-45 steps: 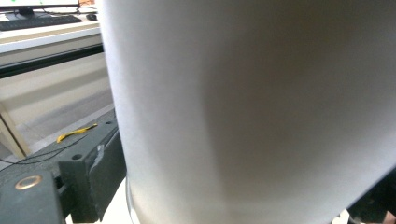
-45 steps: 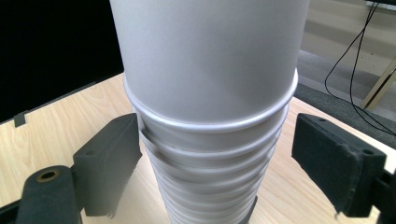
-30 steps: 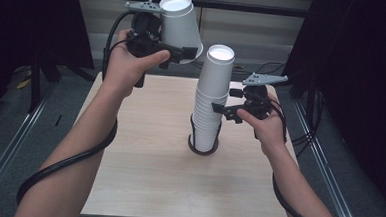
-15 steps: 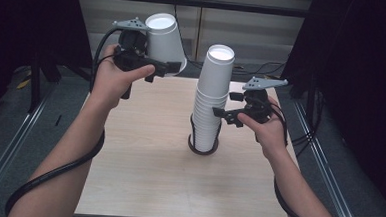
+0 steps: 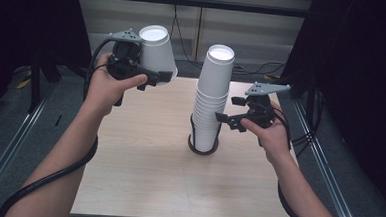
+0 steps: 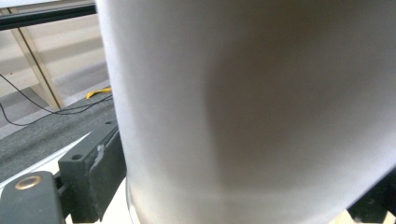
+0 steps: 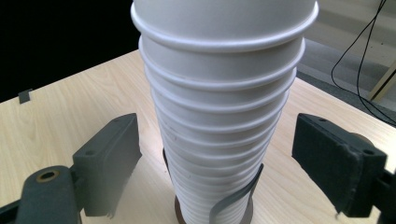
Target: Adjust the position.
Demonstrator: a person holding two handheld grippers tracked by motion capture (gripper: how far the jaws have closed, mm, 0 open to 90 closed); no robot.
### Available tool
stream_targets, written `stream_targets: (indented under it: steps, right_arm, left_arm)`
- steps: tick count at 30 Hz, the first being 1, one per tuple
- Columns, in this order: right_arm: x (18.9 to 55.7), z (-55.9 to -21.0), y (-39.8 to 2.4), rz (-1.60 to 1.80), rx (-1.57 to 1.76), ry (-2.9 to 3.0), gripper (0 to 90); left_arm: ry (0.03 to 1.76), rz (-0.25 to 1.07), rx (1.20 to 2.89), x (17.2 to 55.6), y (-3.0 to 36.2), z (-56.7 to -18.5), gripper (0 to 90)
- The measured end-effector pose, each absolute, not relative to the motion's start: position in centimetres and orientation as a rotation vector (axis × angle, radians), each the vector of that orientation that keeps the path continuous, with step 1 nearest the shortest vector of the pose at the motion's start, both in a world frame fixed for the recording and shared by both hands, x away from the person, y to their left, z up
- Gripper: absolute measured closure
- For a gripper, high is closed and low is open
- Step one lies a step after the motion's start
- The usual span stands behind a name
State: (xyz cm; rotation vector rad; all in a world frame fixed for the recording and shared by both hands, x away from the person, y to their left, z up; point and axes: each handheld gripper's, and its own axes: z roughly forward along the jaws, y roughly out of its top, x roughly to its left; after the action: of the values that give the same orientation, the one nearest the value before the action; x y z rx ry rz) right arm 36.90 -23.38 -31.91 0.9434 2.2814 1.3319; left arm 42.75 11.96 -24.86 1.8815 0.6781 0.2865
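Left third of the high view: grey floor and a metal rail [image 5: 9,144] beside the table [image 5: 142,186]; above the far left corner of the tabletop, left gripper [image 5: 152,79] clenched on a single white paper cup [image 5: 156,51], held upside down and tilted, base uppermost, clear of the wood. In the left gripper view, cup wall [image 6: 252,112] pressed close against the lens, one black jaw flat against its left side, a yellow scrap [image 6: 98,92] on the floor behind. Centre: stack of inverted white cups [image 5: 212,99] upright in a dark ring holder [image 5: 201,150], well apart from the held cup, with bare tabletop between and in front. Right: right gripper [image 5: 223,120] level with the lower half of the stack, jaws released; in the right gripper view, stack [image 7: 219,107] between the two jaws, a gap visible on each side, pads touching nothing, a thin upright strip of the holder [image 7: 236,198] against the lowest rims. Far edge of the table close behind the stack; cables [image 5: 184,43] on the floor beyond; dark curtain and second rail at the right edge.
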Motion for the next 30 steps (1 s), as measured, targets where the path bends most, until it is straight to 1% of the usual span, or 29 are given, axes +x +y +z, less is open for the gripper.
stream_targets:
  steps: [6,10,30]
  right_arm:
    - [36.6,-32.2,-23.4,1.338,0.935,2.295,14.8]
    - [36.4,-32.6,-23.3,1.33,0.92,2.313,14.8]
    - [34.8,-33.9,-23.5,1.327,0.854,2.378,14.6]
  left_arm:
    - [0.659,0.288,1.913,42.3,12.1,-25.5,10.0]
    - [0.647,0.312,1.938,41.9,12.2,-26.0,10.0]
    - [0.592,0.275,2.045,40.2,12.8,-29.6,10.6]
